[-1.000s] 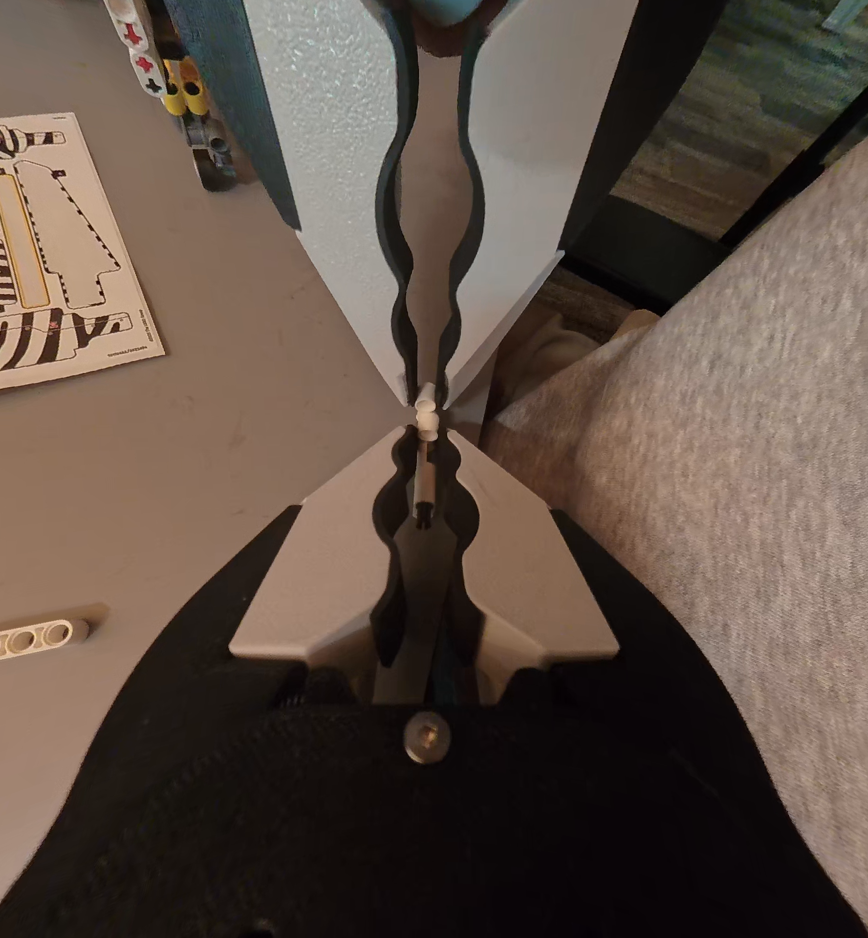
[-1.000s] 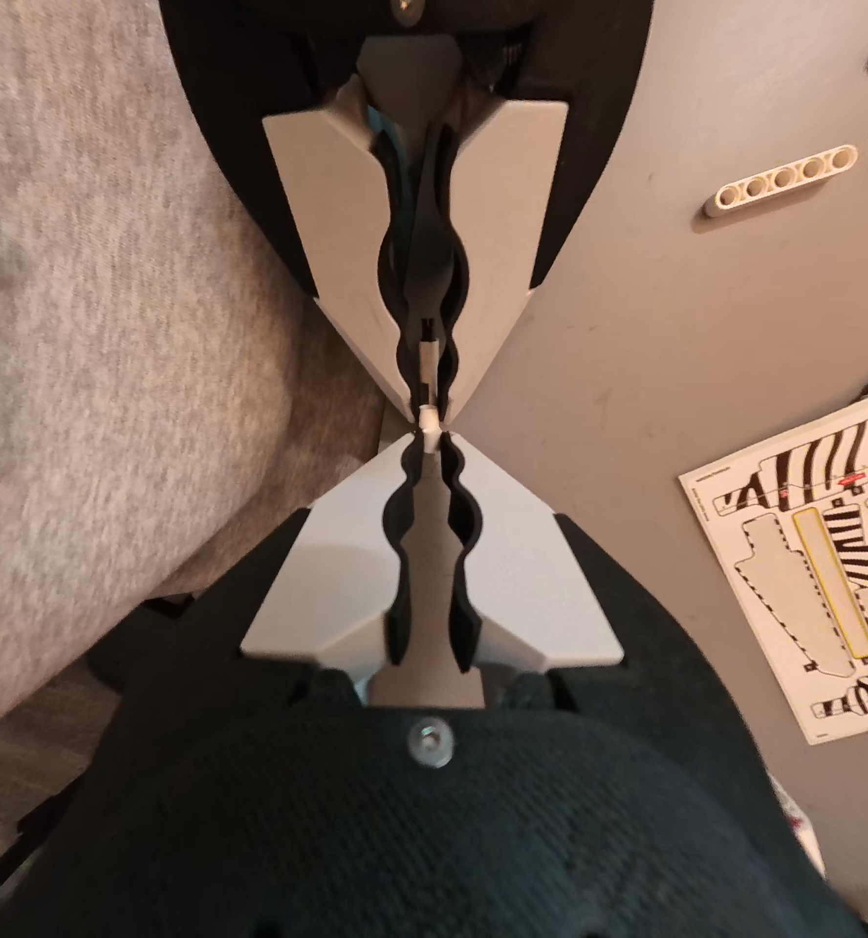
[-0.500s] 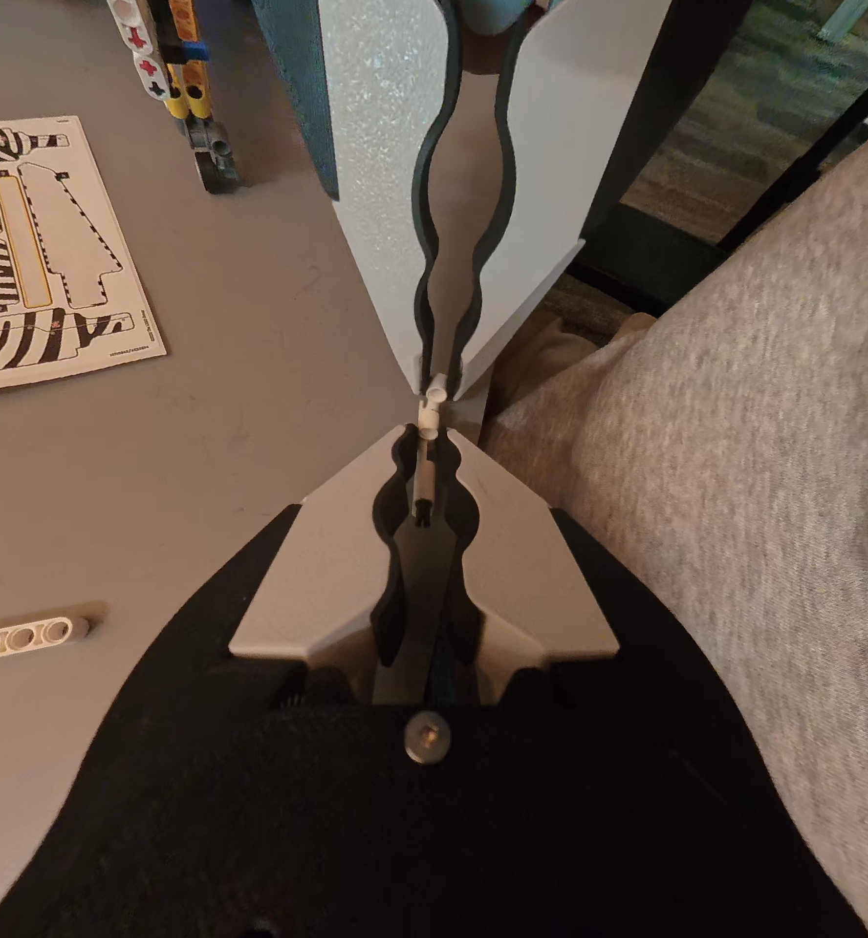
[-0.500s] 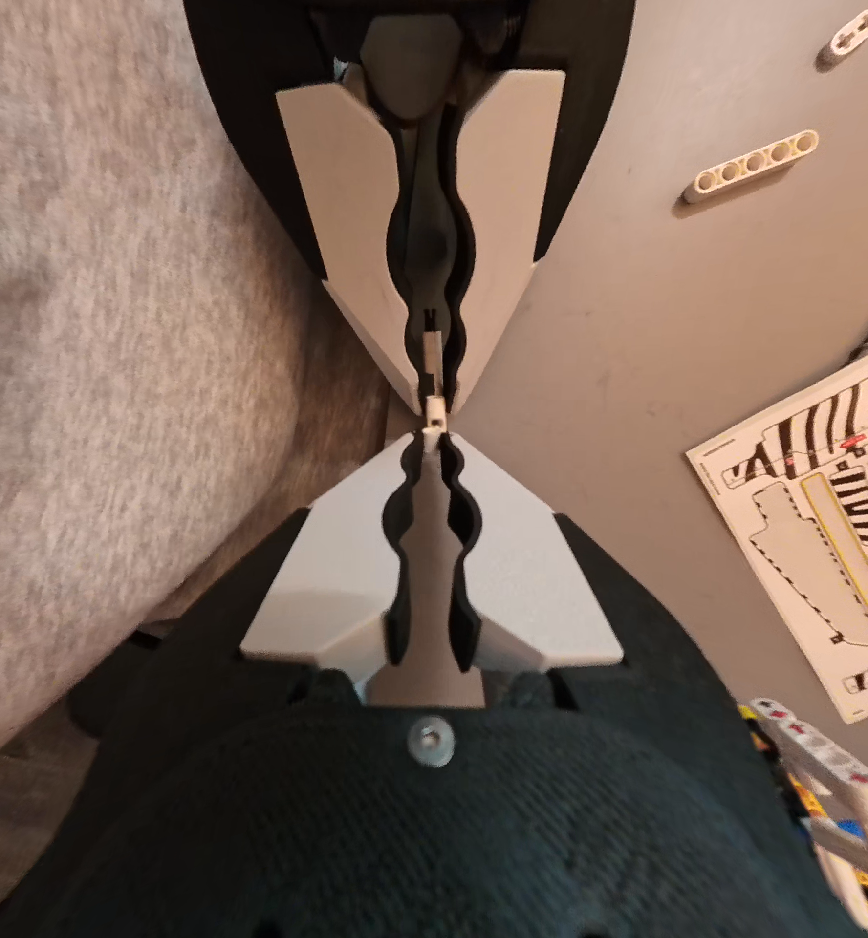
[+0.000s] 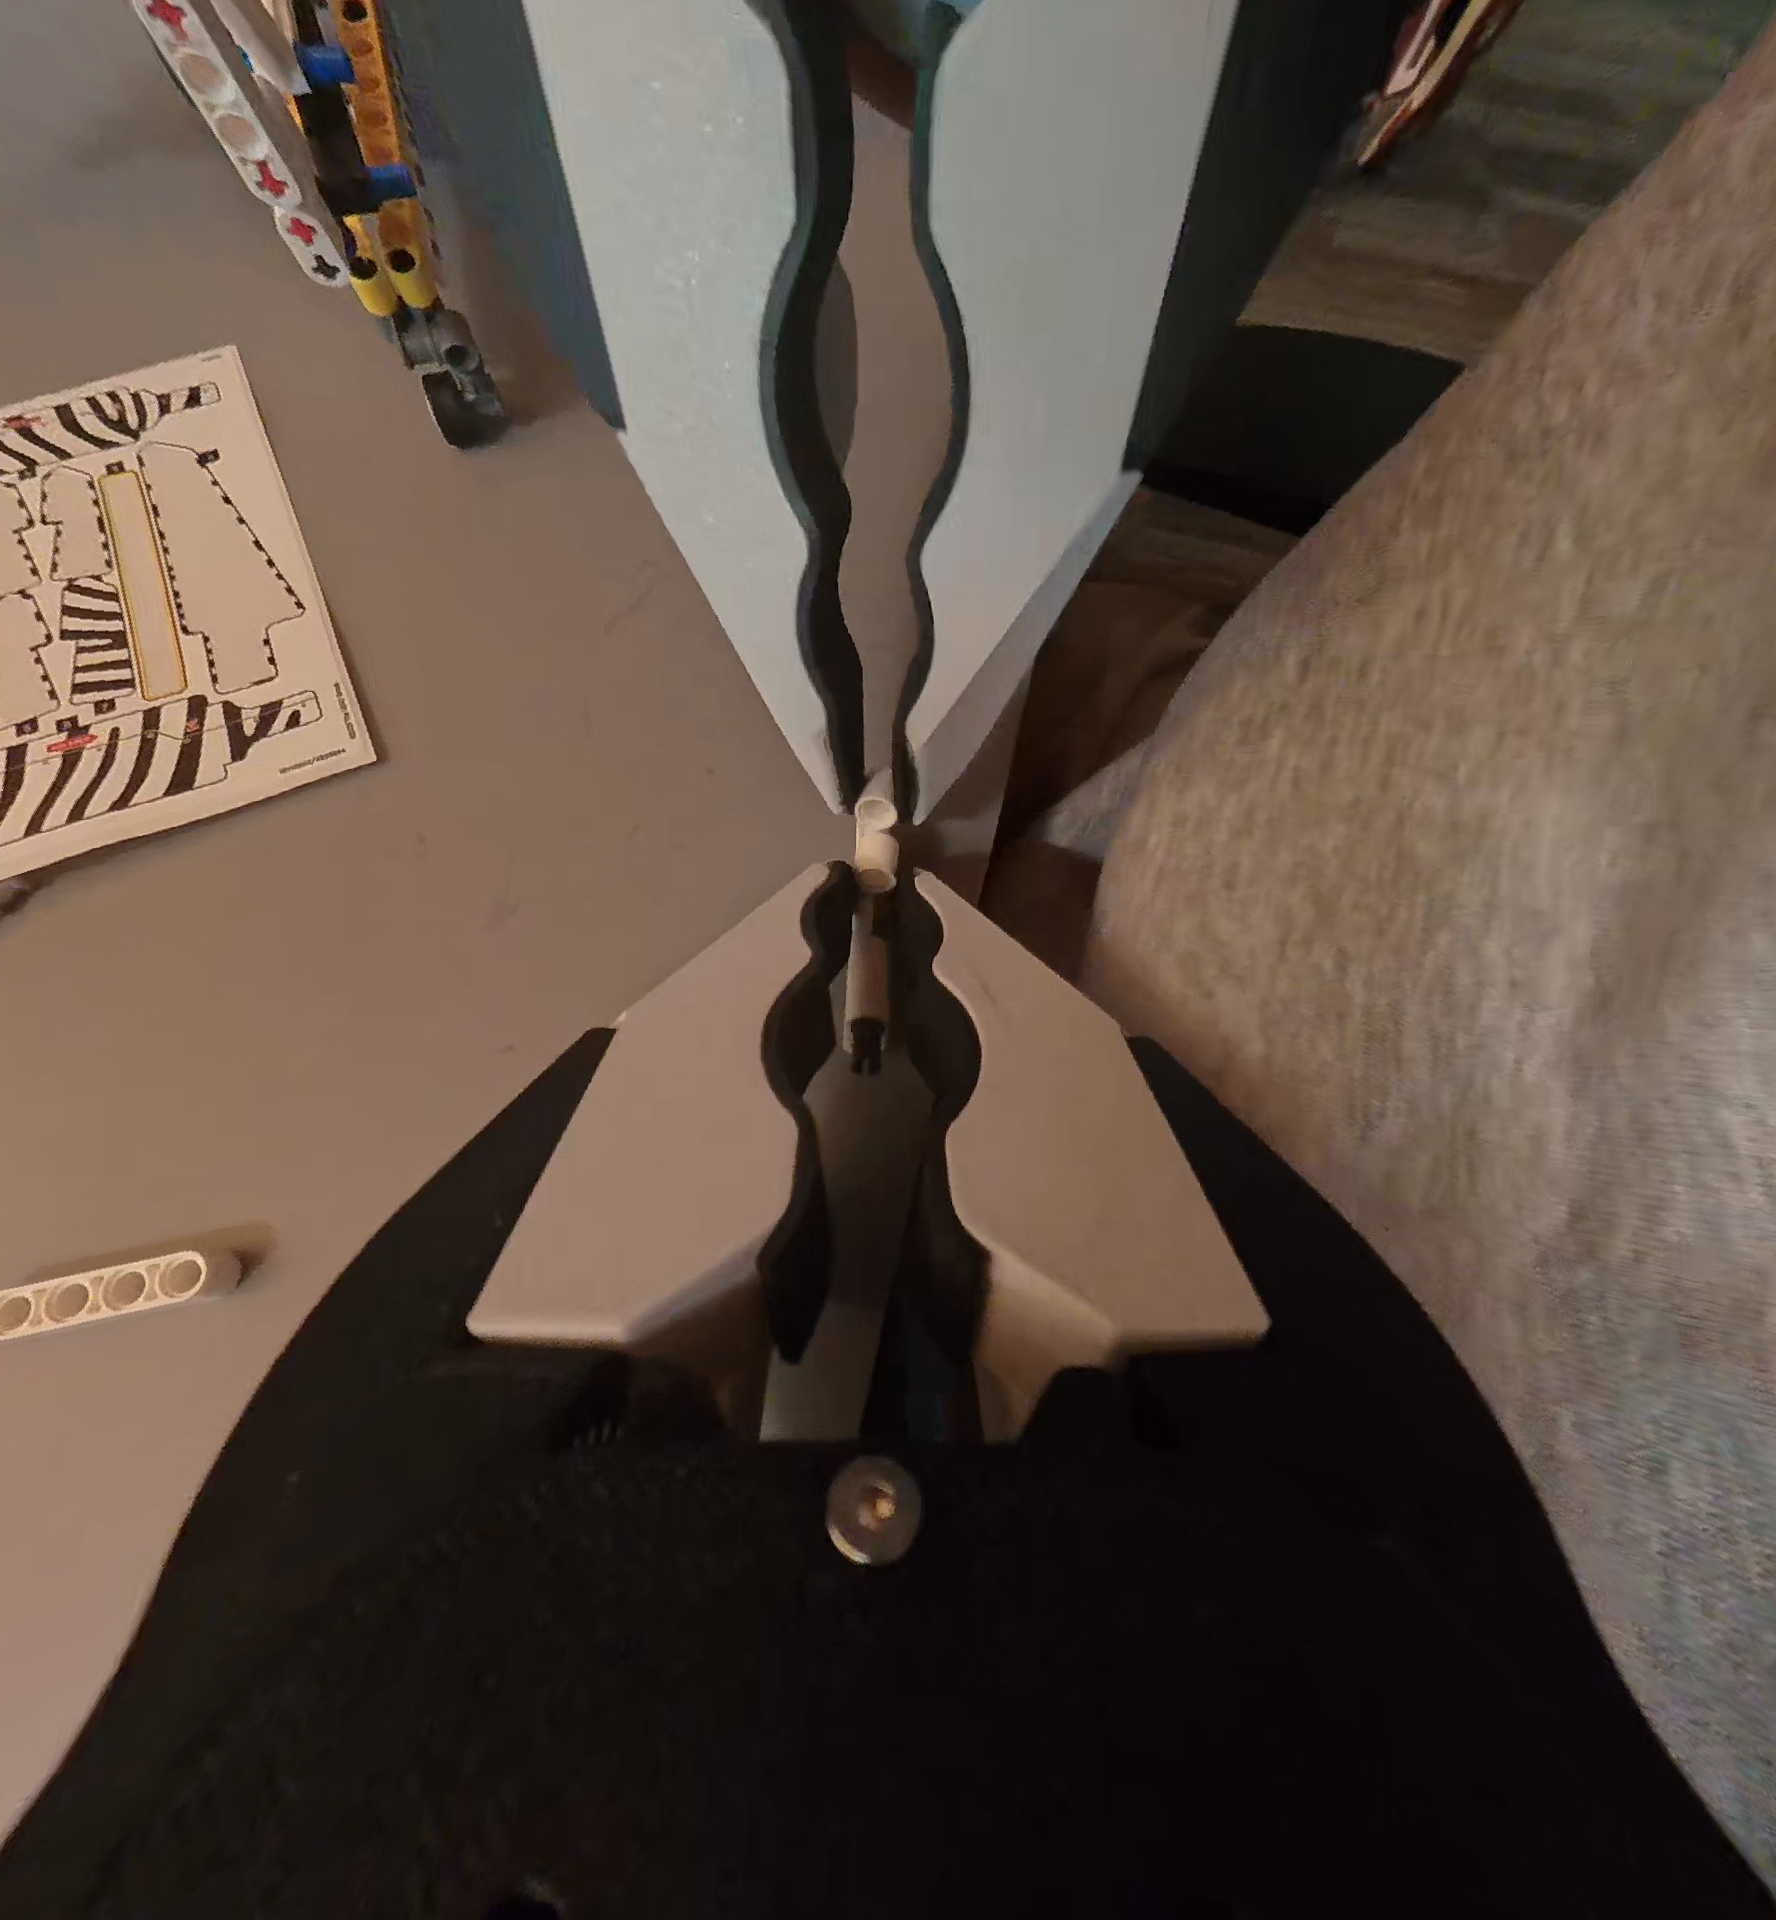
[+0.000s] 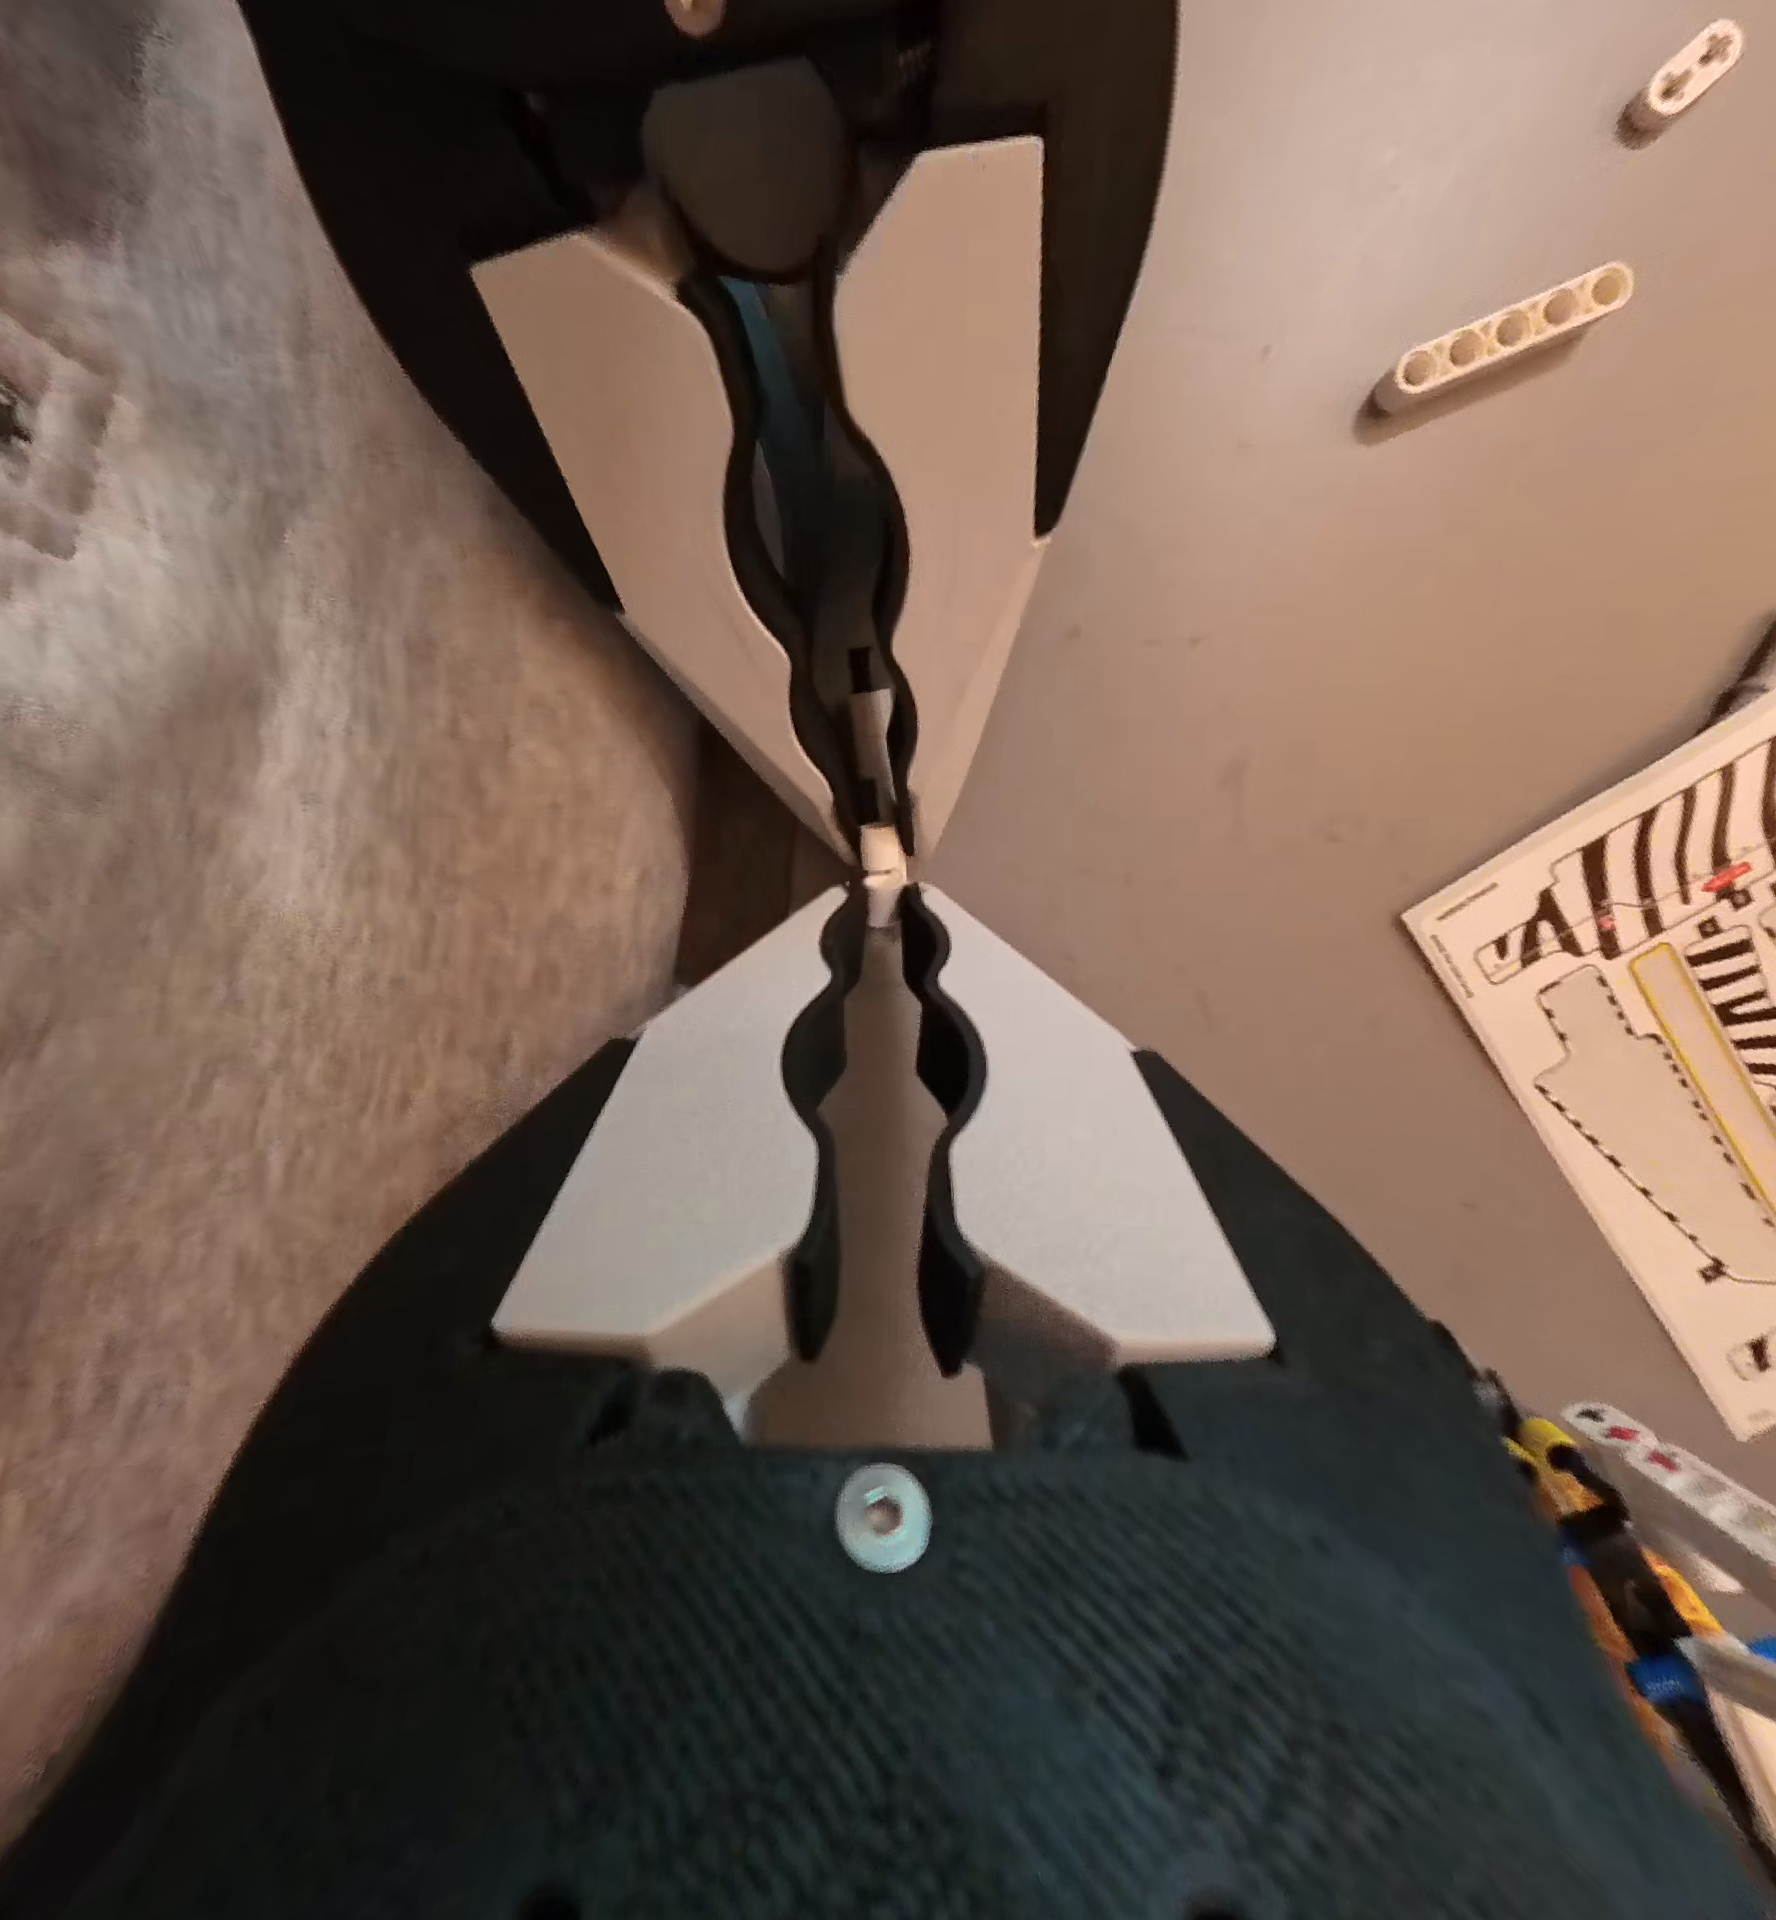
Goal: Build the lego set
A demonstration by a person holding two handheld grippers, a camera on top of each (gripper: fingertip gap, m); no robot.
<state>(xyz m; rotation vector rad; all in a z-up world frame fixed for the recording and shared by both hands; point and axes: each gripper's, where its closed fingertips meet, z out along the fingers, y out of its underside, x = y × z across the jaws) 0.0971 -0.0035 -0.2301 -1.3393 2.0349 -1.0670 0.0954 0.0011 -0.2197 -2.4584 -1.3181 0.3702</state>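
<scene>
The left gripper (image 5: 871, 894) and right gripper (image 6: 879, 914) meet tip to tip above the edge of the grey table (image 5: 468, 935). The left jaws are closed on a thin grey axle piece (image 5: 868, 987); its long axis runs along the fingers. A small white connector (image 5: 876, 836) sits on the axle's forward end, pointing toward the right gripper, whose nearly closed tips pinch it. A sticker sheet (image 5: 125, 634), a white beam (image 5: 68, 1299) and a partial model (image 5: 344, 156) lie on the table.
</scene>
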